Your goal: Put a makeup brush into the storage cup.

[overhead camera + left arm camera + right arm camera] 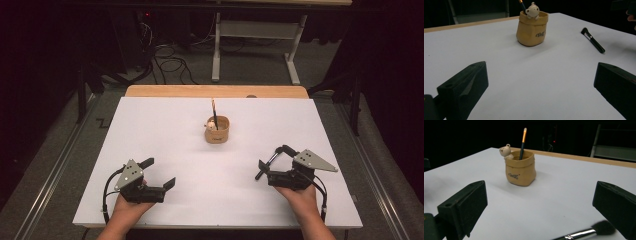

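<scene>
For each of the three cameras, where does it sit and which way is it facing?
High view: above the person's side, looking down on the white table; shows both hands, left gripper, right gripper.
Left gripper view: low, between its open jaws, facing the tan bag-shaped holder with a bear figure and the black makeup brush.
Right gripper view: low, open jaws, same holder, brush near.

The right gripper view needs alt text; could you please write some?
A tan sack-shaped holder with a small bear figure on its rim holds one upright brush on a white table. A makeup brush lies between the open black jaws.
</scene>
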Demonstrator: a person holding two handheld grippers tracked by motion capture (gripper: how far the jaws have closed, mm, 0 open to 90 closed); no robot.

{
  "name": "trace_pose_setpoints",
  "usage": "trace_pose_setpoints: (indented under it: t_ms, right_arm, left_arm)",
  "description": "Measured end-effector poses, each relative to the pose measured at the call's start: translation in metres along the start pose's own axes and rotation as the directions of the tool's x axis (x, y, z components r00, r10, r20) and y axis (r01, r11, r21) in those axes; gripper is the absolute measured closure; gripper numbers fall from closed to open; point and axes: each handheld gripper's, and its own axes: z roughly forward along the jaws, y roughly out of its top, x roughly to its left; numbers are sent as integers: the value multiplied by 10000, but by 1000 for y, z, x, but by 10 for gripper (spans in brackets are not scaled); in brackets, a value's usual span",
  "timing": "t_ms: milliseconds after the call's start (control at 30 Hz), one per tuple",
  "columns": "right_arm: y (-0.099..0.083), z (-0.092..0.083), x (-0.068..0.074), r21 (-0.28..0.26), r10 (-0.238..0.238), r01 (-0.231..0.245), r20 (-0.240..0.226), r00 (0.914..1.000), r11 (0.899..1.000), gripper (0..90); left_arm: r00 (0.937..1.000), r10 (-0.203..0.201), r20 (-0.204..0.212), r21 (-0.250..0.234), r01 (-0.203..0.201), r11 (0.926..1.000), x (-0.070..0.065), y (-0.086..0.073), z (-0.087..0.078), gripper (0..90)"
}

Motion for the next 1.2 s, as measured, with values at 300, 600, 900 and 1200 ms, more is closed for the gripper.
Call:
trace_pose_setpoints:
  t_ms: [300,600,900,1200]
  right_arm:
    - [-11,-25,-15,57,-195,192,562,9982,9998,2]
    - [-19,-26,-16,101,-316,310,699,9971,9995,3]
    - [-30,-28,-19,371,-270,229,1130,9932,9990,24]
    - [-31,-20,-24,1514,-178,-59,1546,9878,9885,2]
  left_arm:
    - [10000,-25,-17,15,25,10000,0,0,1,4]
    - [10000,-29,-37,-4,29,10000,0,0,0,4]
    - [10000,-27,-13,-95,27,10000,0,1,-3,4]
    - [10000,-18,-33,-100,18,9999,-1,0,-5,4]
